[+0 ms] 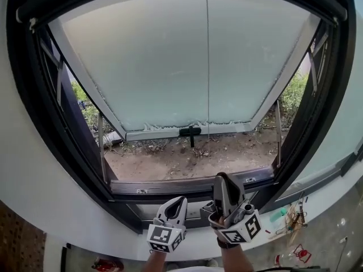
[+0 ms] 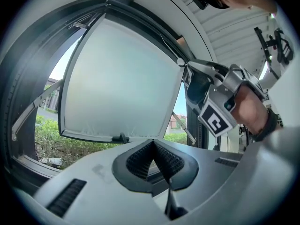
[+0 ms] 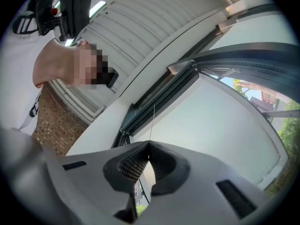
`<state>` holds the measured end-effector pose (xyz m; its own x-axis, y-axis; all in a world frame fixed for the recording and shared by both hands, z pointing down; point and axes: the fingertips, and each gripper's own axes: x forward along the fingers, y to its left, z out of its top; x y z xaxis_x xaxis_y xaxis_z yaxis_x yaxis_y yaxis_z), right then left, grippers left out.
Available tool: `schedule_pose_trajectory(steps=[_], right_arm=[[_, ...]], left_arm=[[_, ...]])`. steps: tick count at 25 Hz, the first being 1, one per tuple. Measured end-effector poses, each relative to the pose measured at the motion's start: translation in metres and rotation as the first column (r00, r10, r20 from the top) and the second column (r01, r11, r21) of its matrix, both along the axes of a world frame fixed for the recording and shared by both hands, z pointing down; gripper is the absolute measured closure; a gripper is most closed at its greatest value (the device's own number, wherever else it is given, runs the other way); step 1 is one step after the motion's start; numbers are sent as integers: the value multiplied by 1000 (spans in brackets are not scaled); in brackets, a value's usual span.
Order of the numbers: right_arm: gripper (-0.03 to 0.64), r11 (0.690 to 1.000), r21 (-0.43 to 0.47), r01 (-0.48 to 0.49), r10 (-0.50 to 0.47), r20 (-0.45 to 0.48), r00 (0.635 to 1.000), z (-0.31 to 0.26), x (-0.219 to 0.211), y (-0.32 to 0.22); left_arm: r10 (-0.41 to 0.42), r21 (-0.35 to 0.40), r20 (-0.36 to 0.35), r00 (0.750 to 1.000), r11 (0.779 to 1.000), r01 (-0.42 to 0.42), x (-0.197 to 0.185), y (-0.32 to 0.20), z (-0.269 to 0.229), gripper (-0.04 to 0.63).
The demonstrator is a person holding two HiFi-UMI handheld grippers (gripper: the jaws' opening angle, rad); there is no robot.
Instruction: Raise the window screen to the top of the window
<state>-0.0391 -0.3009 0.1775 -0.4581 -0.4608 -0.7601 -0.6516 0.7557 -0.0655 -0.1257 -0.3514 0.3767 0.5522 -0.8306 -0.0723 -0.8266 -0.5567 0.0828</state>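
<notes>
Grey speckled floor point(image 1: 334, 239)
Small red and green clutter point(image 1: 295, 220) lies on it, too tiny to identify.

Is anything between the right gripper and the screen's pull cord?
Nothing visible. The right gripper is already closed on the thin cord, which runs straight up to the dark screen roller overhead.

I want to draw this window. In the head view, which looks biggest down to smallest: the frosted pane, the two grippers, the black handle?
1. frosted pane, by far the largest.
2. right gripper and left gripper: about alike, and both close to the camera, so not ranked apart.
3. black handle, the smallest.
</notes>
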Motion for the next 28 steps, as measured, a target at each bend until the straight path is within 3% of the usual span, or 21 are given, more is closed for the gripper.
schedule_pose_trajectory(steps=[4,7,9,12,13,14,17,18,28], right_arm=[[615,978,-210,-13,2,-52,999,53,-6,-28],[616,918,-380,-115,23,-238,971,105,-16,-51],[615,878,-414,-239,60,-400,915,133,-21,-63],[615,839,-290,-461,222,-591,775,150,-14,-67],[615,836,-265,-480,242,-607,757,152,-13,-66],[615,840,-275,-468,232,-598,767,153,-12,-65],[615,842,-381,-381,148,-516,844,159,-10,-67],[615,838,-399,-372,137,-506,851,162,-8,-68],[615,824,-429,-371,117,-511,851,175,-5,-66]], left_arm=[[2,1,2,1000,1000,-2,-1,2,-2,595],[0,-2,7,1000,1000,0,-1,4,-1,595],[-5,9,12,1000,1000,5,-1,2,-3,595],[-19,28,17,1000,999,19,1,1,-6,594],[-23,30,18,1000,999,22,2,1,-6,595],[-25,31,18,1000,999,24,2,1,-6,594],[-32,30,20,999,999,31,3,0,-5,595],[-35,30,20,999,999,35,4,0,-4,595],[-41,22,13,999,999,40,3,3,0,595]])
